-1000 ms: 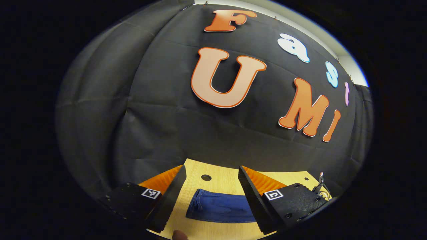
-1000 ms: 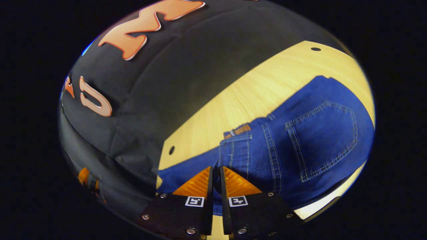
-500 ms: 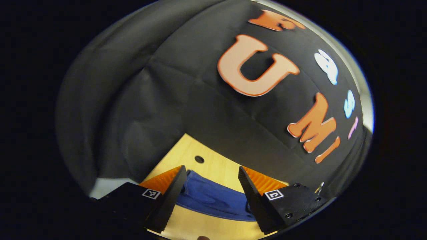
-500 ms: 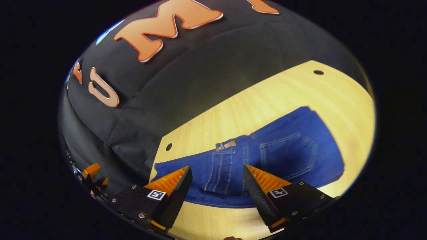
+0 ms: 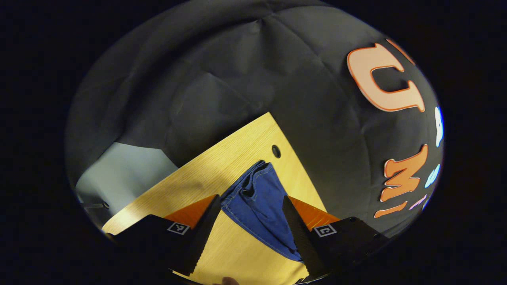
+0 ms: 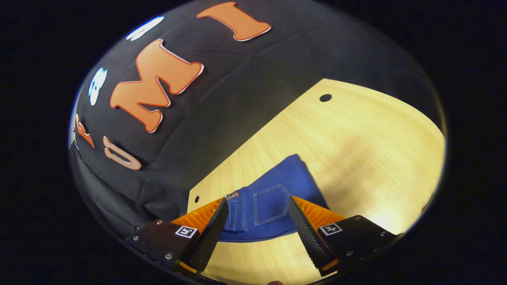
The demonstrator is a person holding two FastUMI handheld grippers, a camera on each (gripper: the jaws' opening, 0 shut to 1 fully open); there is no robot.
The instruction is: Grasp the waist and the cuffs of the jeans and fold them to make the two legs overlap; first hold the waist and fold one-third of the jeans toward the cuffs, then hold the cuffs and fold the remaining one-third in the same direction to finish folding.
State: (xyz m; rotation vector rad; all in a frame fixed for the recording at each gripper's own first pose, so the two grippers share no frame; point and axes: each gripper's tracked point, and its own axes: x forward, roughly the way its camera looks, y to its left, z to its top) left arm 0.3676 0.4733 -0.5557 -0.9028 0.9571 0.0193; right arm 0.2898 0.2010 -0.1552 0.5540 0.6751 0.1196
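Observation:
Blue jeans [image 6: 269, 208] lie on the wooden table [image 6: 356, 142], folded over, with the back pocket and waistband facing up in the right gripper view. My right gripper [image 6: 257, 229] hangs open above them, its fingers spread to either side of the pocket, touching nothing. In the left gripper view the leg end of the jeans [image 5: 259, 198] lies rumpled near a hole in the table [image 5: 206, 178]. My left gripper [image 5: 249, 233] is open above that end, clear of the cloth.
The table has small round holes near its far corners [image 6: 325, 97] [image 5: 276, 151]. The black booth wall stands close behind the table. Past the table's left edge in the left gripper view is pale floor [image 5: 119, 170].
My right gripper opened, let go of the waist and pulled back and up. The left gripper stayed open and swung round, so the jeans now run diagonally in its view.

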